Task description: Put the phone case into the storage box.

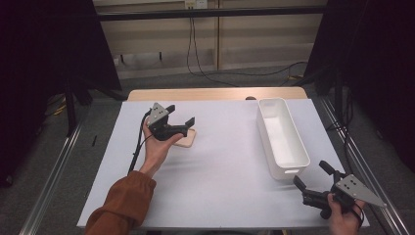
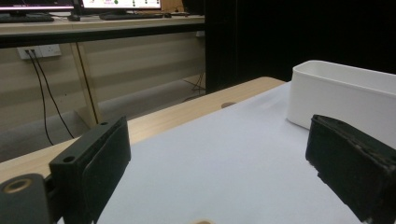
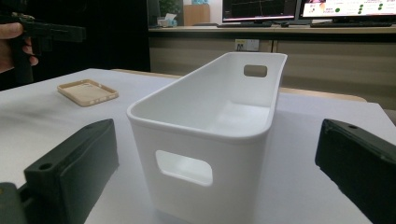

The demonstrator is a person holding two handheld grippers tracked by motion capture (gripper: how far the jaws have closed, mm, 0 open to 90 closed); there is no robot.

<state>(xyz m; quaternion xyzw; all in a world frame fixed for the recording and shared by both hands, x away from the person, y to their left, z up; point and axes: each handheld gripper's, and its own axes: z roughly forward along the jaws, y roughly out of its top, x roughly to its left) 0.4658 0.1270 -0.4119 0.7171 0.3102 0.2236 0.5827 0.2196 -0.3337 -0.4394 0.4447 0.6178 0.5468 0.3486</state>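
Barely begun, I'd say. Phone case [image 1: 186,138] lies flat on table, well apart from white bin [image 1: 282,137], which is empty. Left gripper [image 1: 181,117] hovers over case, jaws spread; right gripper [image 1: 312,175] spread too, holding nothing, near bin's end.

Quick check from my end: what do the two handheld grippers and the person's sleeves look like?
Both are black, each topped by a grey three-cornered plate. The left gripper trails a black cable; its arm wears a rust-brown sleeve. The right gripper has blocky black jaws.
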